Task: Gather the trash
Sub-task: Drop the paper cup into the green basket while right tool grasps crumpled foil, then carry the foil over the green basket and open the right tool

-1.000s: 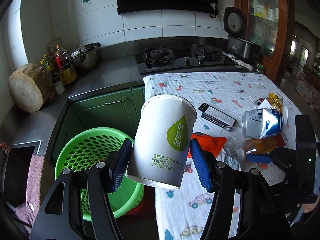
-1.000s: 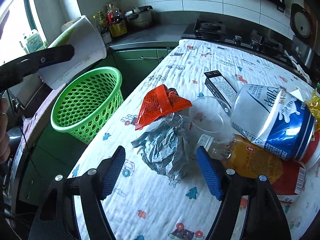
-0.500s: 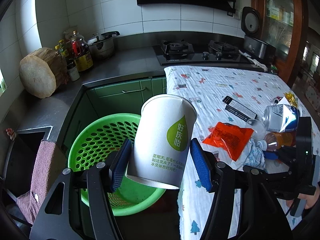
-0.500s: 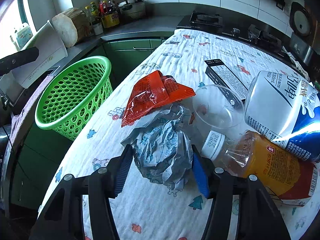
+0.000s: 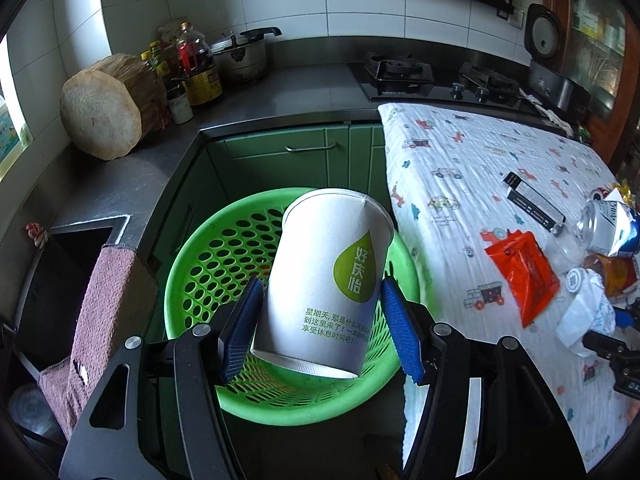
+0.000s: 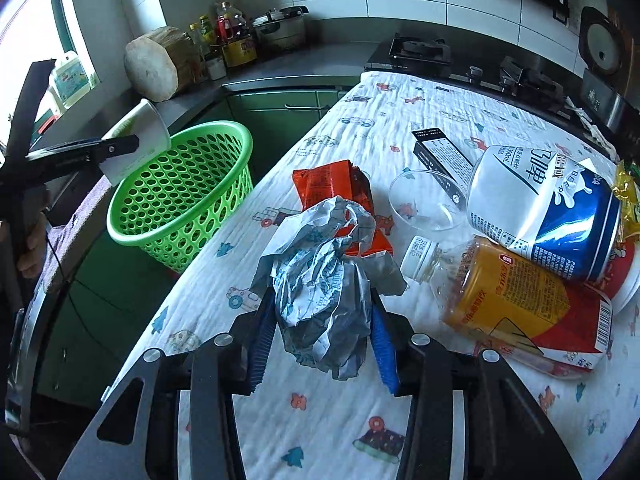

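Observation:
My left gripper [image 5: 320, 328] is shut on a white paper cup [image 5: 328, 280] with a green logo and holds it above the green perforated basket [image 5: 208, 256]. The cup [image 6: 138, 136] and basket [image 6: 180, 184] also show in the right wrist view. My right gripper [image 6: 322, 340] is shut on a crumpled grey-white paper wrapper [image 6: 320, 276] on the patterned tablecloth [image 6: 320, 420]. An orange-red snack bag [image 6: 328, 184] lies just behind the wrapper.
On the table to the right lie a clear plastic cup [image 6: 424, 200], a yellow-labelled bottle [image 6: 500, 292], a blue-white milk carton [image 6: 544, 208] and a black box [image 6: 440, 156]. A counter with a wood block [image 5: 104, 108], bottles and a stove [image 5: 424, 76] lies behind.
My left gripper carried the cup leftward from the table edge to over the basket. My right gripper moved forward and closed on the crumpled wrapper.

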`<control>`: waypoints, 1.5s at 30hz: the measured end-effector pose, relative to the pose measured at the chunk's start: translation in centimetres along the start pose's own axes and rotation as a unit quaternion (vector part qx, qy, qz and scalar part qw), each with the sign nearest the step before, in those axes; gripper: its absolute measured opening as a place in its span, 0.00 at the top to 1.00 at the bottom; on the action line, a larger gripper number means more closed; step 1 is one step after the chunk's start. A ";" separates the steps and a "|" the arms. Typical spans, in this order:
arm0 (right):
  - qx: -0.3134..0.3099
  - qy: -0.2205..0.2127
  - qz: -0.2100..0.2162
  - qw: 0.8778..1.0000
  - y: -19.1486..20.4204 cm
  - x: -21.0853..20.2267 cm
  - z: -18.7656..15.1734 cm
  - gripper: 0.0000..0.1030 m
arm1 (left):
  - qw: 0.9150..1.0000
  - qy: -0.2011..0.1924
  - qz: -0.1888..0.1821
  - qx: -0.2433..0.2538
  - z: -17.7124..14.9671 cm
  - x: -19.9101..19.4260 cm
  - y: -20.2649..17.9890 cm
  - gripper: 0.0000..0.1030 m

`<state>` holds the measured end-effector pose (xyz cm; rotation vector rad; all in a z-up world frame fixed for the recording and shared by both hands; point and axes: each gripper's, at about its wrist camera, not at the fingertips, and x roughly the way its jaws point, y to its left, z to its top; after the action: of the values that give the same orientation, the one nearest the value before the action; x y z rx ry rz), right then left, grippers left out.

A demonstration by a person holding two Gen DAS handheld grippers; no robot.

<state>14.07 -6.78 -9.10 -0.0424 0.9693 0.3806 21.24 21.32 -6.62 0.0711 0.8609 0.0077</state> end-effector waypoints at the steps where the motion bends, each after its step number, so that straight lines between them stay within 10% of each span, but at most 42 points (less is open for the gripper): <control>1: -0.002 -0.003 0.002 1.000 0.2 -0.4 0.0 0.58 | 1.000 0.005 0.002 -0.003 -0.1 0.4 0.3 0.42; 25: -0.090 -0.042 0.089 0.991 12.5 5.9 11.7 0.58 | 0.995 0.020 0.050 -0.082 -1.2 1.5 8.8 0.25; 45: -0.082 -0.047 0.088 0.992 14.0 7.2 11.5 0.31 | 0.995 0.007 0.041 -0.093 -0.8 0.6 10.0 0.22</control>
<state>22.17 10.80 -6.56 -0.0876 0.8503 0.6200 21.26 31.36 -6.96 -0.0692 0.8670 0.1656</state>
